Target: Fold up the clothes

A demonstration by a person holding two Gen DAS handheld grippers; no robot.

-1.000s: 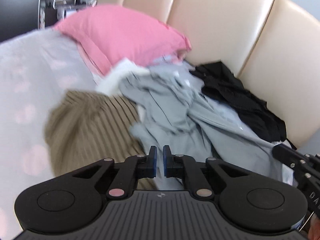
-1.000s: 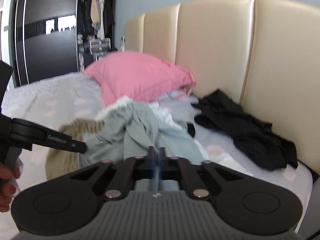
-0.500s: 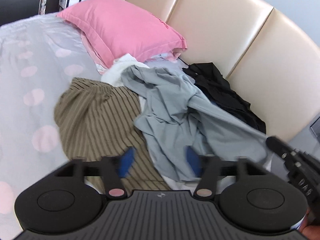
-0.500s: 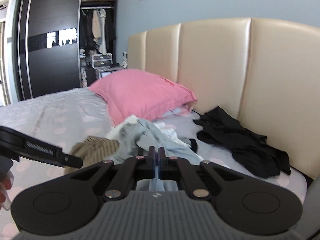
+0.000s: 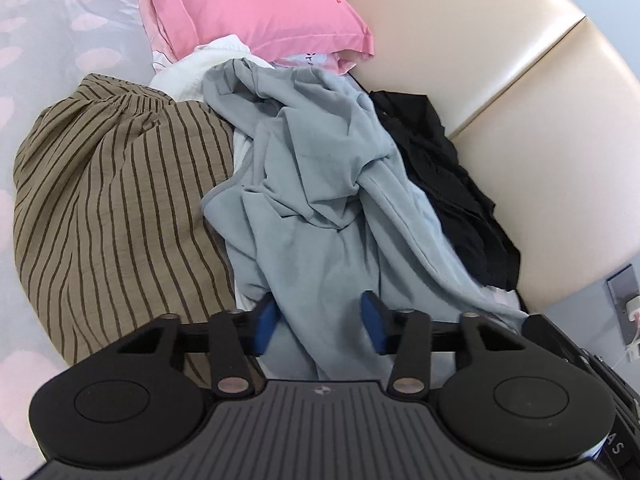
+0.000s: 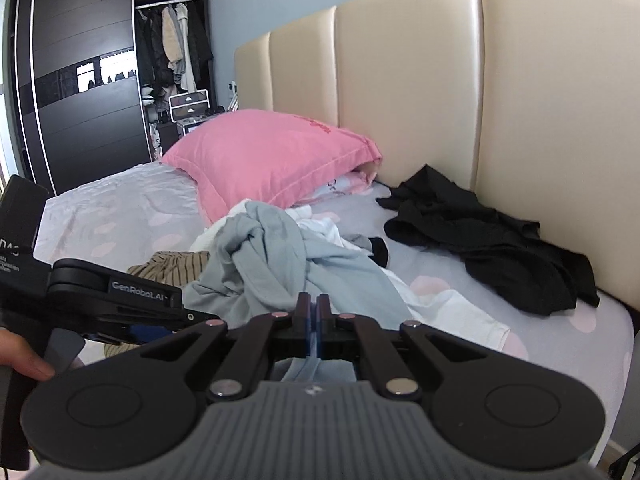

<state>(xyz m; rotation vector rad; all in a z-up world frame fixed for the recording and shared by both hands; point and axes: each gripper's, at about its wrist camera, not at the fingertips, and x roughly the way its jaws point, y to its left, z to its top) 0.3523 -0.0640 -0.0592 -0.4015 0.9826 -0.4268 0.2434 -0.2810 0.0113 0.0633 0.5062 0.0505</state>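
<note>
A crumpled grey-blue garment (image 5: 316, 184) lies on the bed, partly over a brown striped garment (image 5: 120, 200). My left gripper (image 5: 318, 322) points down at the grey-blue cloth; its jaws are closing with a fold of that cloth between the blue pads (image 5: 264, 322), which stand apart from it. My right gripper (image 6: 313, 312) is shut on an edge of the same grey-blue garment (image 6: 272, 256), and cloth hangs below its pads. The striped garment (image 6: 176, 266) shows behind the left tool.
A pink pillow (image 5: 260, 4) leans near the cream headboard (image 6: 400, 100). A black garment (image 6: 500, 248) lies by the headboard and a white one (image 6: 452, 312) under the grey-blue cloth. A hand (image 6: 24, 360) holds the left tool. A dark wardrobe (image 6: 80, 80) stands at far left.
The left gripper went from shut to wide open, then narrowed, and sank closer over the grey-blue garment. The right gripper stayed shut on the cloth.
</note>
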